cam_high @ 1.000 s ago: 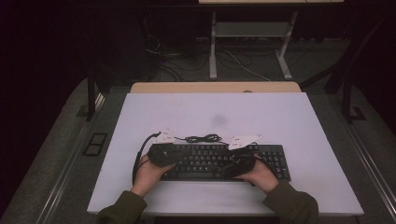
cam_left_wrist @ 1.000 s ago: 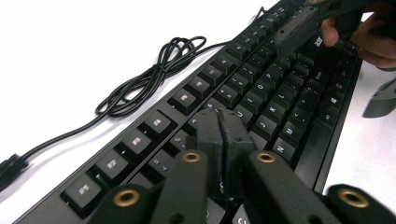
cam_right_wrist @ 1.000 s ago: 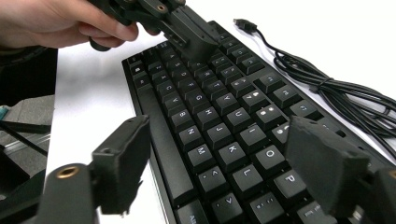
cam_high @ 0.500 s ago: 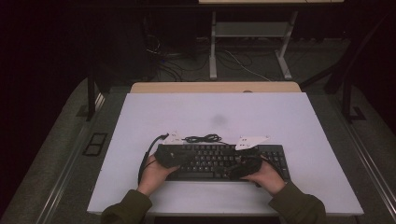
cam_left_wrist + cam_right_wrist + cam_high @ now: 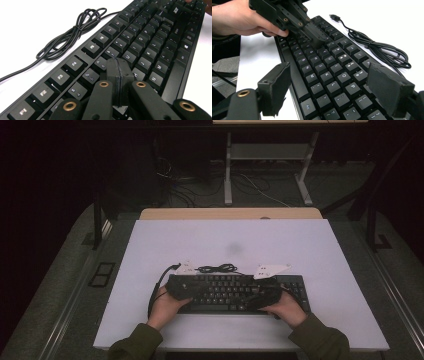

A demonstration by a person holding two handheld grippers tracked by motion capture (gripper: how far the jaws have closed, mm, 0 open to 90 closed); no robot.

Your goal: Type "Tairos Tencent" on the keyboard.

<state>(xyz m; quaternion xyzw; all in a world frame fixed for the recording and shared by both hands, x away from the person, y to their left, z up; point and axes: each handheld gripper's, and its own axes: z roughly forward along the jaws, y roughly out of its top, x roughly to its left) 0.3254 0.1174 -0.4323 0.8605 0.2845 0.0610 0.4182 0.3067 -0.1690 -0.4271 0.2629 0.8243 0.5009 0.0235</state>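
We see keyboard (image 5: 235, 292) lying long axis left-right on white worktop (image 5: 310, 250), just under both tongs. Left tongs (image 5: 120, 75) pressed together, empty, tip over number-row keys. Right tongs (image 5: 337, 87) wide, straddling right-hand keys. Matte black plastic keycaps; coiled rubbery cable (image 5: 67, 37) behind.
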